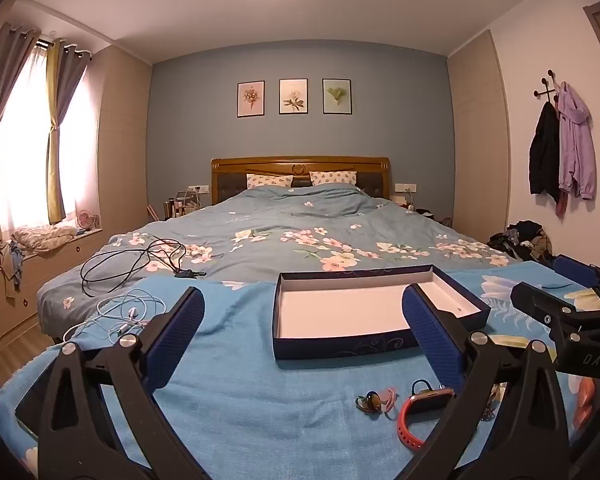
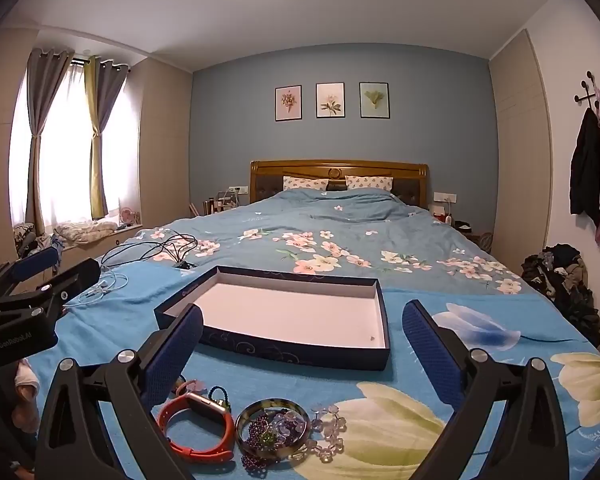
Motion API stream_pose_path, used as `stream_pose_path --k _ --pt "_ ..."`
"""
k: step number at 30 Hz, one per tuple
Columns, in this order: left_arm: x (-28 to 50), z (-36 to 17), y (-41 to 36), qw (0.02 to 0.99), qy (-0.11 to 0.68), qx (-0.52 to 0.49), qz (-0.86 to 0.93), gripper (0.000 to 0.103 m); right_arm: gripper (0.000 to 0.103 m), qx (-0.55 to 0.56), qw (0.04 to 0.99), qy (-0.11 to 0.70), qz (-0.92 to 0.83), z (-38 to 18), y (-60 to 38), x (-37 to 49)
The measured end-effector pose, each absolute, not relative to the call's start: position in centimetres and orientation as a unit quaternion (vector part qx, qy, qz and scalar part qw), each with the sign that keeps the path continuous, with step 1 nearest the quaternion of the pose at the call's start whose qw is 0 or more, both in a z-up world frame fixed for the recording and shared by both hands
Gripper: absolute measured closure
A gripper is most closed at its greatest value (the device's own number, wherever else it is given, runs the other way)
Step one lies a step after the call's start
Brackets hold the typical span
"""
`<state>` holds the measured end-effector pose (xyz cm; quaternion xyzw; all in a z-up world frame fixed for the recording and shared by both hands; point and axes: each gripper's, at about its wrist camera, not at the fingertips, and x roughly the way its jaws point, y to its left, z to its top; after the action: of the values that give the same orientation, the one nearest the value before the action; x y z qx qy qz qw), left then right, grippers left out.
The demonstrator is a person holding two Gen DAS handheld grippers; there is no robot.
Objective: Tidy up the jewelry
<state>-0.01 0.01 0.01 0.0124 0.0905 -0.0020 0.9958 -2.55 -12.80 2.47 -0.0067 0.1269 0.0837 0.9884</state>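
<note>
Tools, left (image 1: pixel 304 316) and right (image 2: pixel 302 326), gape wide, holding nothing.

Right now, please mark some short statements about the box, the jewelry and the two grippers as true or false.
1. The box already holds the watch. False: the watch lies on the blanket in front of it.
2. The right gripper is open and holds nothing. True.
3. The bangle lies right of the watch in the right wrist view. True.
4. The left gripper grips a bracelet. False: it is open and holds nothing.
</note>
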Motion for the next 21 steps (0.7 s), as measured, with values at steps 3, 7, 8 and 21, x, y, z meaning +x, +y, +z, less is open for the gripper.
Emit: stream_pose_path --k 3,7,8,21 --pt "0.01 -0.01 0.04 0.996 0.090 0.009 -0.001 0.006 0.007 -0.004 0.988 0.127 0.086 2.48 -12.90 -2.49" --pt "0.00 0.04 0.05 0.996 0.090 0.008 -0.002 0.006 0.007 -0.003 0.988 0.126 0.086 2.44 -12.90 -2.51" --pt "-0.01 0.06 0.08 0.996 0.090 0.008 -0.001 0.006 0.007 -0.003 0.988 0.126 0.085 2.43 -12.86 -2.52" --pt "-0.02 0.19 0.35 0.996 0.091 0.007 -0.001 0.006 0.007 0.009 0.989 0.123 0.085 2.52 -13.44 -2.63"
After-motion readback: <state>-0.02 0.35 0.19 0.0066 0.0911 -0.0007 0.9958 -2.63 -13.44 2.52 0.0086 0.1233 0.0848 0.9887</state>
